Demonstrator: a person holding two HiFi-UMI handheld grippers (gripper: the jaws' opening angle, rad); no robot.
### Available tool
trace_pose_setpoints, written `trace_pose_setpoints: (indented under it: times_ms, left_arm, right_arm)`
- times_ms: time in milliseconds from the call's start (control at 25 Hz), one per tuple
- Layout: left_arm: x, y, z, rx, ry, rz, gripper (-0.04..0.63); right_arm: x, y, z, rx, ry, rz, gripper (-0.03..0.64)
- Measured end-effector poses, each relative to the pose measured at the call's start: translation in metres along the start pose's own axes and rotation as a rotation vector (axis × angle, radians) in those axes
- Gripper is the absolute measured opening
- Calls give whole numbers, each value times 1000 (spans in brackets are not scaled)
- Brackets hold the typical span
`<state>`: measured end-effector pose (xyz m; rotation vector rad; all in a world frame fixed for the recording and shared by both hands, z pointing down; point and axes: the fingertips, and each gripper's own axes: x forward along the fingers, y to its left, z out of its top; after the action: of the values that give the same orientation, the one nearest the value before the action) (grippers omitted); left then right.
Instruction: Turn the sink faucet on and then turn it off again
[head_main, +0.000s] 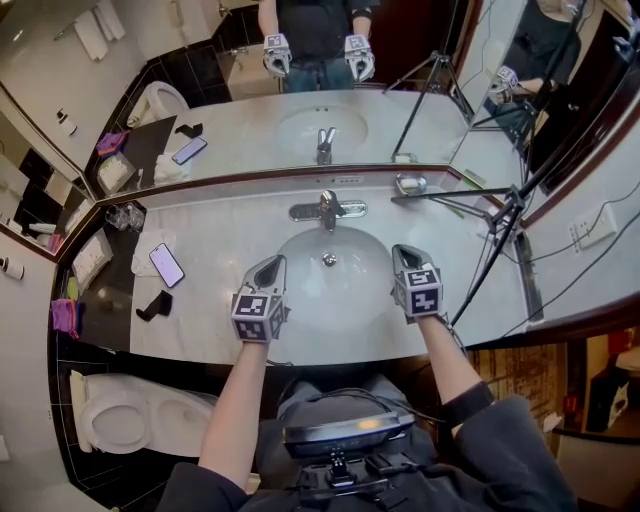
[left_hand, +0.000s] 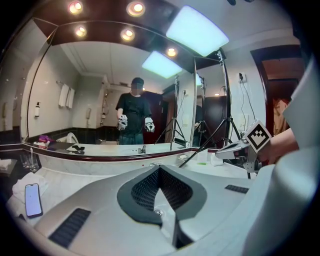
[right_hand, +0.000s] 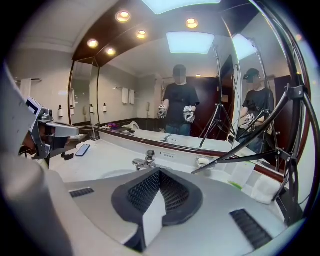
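The left gripper (head_main: 268, 270) and right gripper (head_main: 405, 256) are held shut, empty, mid-frame; the faucet (head_main: 328, 209) may be slipped off when nudged.

The head view looks steeply down from above the person's forearms onto the table (head_main: 220, 225), the faucet (head_main: 328, 210) and the mirror (head_main: 430, 125) behind. Each tool view sits low, close behind its own jaws, facing across the table toward the mirror. The left tool (head_main: 272, 262) view catches the right tool (head_main: 404, 252) at its right edge. All three views share the phone (head_main: 166, 264).
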<state>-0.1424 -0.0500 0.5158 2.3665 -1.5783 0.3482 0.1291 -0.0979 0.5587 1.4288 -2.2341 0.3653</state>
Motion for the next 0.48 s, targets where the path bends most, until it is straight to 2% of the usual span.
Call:
trace_pose_setpoints:
  times_ms: [320,480]
  left_arm:
    - [7,2,-11,-25,1,-7,2]
    - [11,4,-8,-5,-11,-2,2]
  right_arm:
    - [6,0,-13,6,17,6,17]
    - [11,0,-16,12,33,13,17]
